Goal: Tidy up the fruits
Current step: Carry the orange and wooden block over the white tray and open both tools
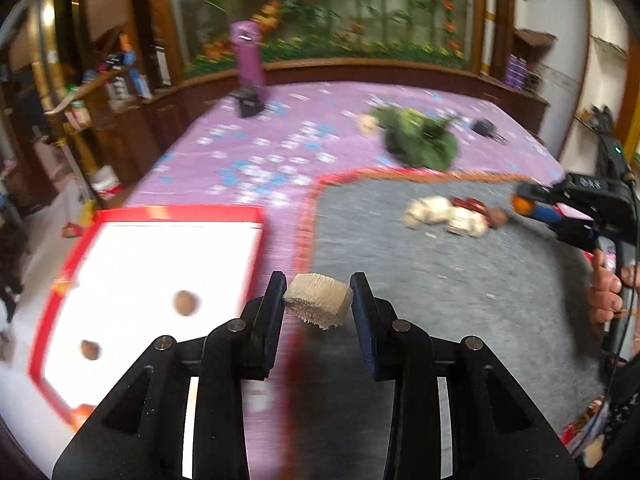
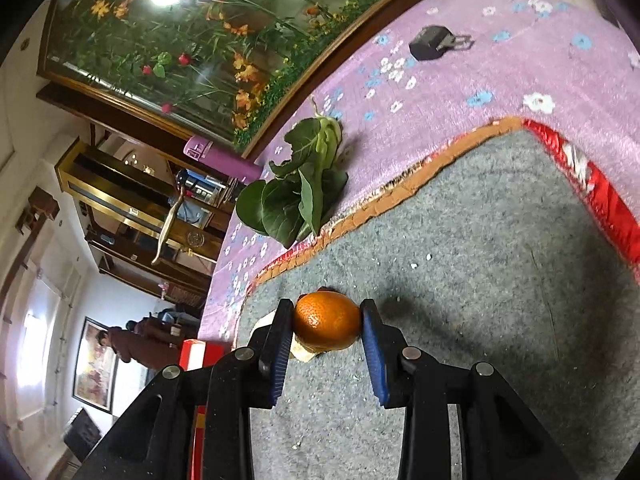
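Note:
My left gripper (image 1: 318,300) is shut on a pale beige chunk (image 1: 319,299) and holds it above the edge of the grey mat (image 1: 440,280), just right of the red-rimmed white box (image 1: 168,264). Two brown round fruits (image 1: 185,303) lie in the box. My right gripper (image 2: 327,326) is shut on an orange tangerine (image 2: 327,322) above the grey mat (image 2: 480,280); it also shows in the left wrist view (image 1: 524,205) at far right. A pile of pale pieces (image 1: 444,216) with red and brown fruits lies on the mat.
Leafy greens (image 1: 420,142) (image 2: 300,192) lie on the purple flowered cloth (image 1: 280,140). A black charger (image 2: 430,44) and a purple bottle (image 1: 249,60) stand farther back. A wooden ledge and a flower picture border the surface.

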The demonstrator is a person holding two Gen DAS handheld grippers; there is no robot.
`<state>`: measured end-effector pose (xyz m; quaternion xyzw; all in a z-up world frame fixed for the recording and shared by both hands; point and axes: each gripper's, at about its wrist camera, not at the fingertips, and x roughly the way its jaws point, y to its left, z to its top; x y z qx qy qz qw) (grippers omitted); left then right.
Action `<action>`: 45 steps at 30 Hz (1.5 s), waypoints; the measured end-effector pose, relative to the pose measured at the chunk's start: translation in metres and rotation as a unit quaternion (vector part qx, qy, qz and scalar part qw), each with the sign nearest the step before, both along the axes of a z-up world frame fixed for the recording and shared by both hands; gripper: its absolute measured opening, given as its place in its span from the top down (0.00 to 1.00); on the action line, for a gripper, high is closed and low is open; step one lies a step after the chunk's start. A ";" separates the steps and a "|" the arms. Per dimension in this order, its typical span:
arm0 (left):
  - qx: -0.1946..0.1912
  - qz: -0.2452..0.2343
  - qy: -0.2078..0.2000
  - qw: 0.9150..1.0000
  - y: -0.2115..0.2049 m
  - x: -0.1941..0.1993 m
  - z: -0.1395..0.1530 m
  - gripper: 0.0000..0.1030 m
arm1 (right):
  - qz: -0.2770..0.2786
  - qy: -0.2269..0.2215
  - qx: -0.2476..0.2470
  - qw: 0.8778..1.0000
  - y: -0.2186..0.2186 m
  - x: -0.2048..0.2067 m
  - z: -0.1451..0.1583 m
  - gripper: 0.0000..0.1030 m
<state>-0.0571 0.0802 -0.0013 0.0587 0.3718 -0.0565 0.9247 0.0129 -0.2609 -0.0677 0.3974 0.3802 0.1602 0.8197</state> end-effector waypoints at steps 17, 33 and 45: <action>0.029 0.112 -0.041 0.992 0.092 -0.026 0.004 0.69 | 0.083 -0.032 -0.002 0.996 0.099 0.003 0.028 0.68; 0.050 0.169 -0.041 0.983 0.140 -0.035 -0.009 0.69 | 0.253 -0.050 -0.001 0.966 0.274 -0.002 0.043 0.69; 0.048 0.182 -0.040 0.981 0.157 -0.038 -0.013 0.69 | 0.301 -0.045 -0.027 0.952 0.328 -0.012 0.031 0.69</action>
